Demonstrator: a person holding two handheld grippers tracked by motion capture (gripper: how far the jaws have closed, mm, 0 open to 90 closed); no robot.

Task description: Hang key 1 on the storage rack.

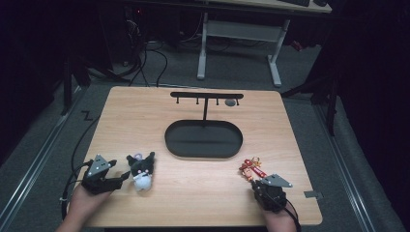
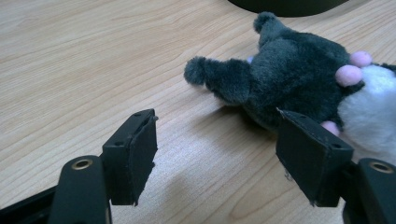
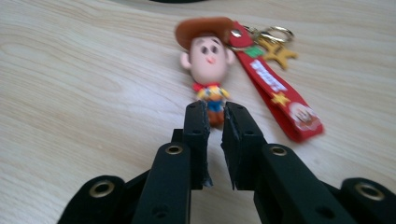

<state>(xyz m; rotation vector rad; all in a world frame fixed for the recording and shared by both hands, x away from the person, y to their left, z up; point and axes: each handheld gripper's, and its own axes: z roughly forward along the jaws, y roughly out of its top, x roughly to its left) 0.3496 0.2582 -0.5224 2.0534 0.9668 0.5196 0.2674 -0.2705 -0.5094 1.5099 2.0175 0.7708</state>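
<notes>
**Two grippers at the near edge, each facing a small toy**

A plush toy [image 1: 141, 170] with a dark grey head and white body lies on the wooden tabletop [image 1: 193, 193] toward its near left corner. The left gripper [image 1: 121, 177] sits at that corner in a hand [image 1: 84, 203], its tips just beside the plush. From above its jaws are too small to judge; the left gripper view shows them spread wide, with bare wood between them and the plush toy [image 2: 289, 84] lying just beyond the right-hand jaw. That close view also brings out the grey ears, pink dots and white fur, which the high view leaves vague.

Toward the near right corner lies a cowboy figure keychain [image 1: 251, 168]. The right gripper [image 1: 256, 182] is held just behind it, at the near edge. The right gripper view shows the jaws nearly pressed together, a thin slit between them, with nothing gripped; their tips reach the feet of the cowboy figure keychain [image 3: 210, 60], and touch cannot be judged. Beside the figure this view reveals a red strap [image 3: 280, 100], a metal ring and a yellow star charm, slightly blurred.

At the middle of the tabletop the high view shows a black oval tray [image 1: 203, 138]. Behind it, toward the far edge, stands a black T-shaped rack [image 1: 206, 96] with small hooks.
</notes>
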